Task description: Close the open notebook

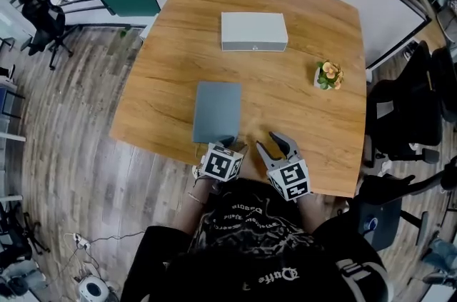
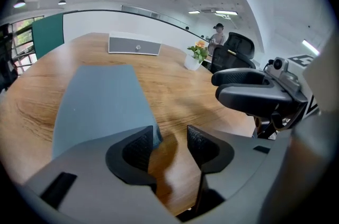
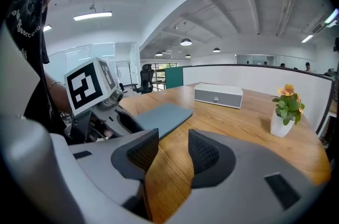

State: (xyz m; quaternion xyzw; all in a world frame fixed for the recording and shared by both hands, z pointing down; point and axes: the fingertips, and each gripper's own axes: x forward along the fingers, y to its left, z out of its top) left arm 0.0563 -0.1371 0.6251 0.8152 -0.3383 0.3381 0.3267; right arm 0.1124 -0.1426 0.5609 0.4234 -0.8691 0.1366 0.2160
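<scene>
Left gripper spread, pinching nothing. Notebook lies flat just ahead and left of it, near corner beside its left jaw; looks already shut. Probably light, thin, stiff-covered, slippery: take it by a free edge. Right gripper spread, empty, notebook ahead-left.

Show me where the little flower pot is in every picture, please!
Head view: flower pot right of centre, a bit above the middle.
Left gripper view: flower pot far off, just right of centre, upper half.
Right gripper view: flower pot at the right side.
Shared landmark: the white box, left of the flower pot in every view.
</scene>
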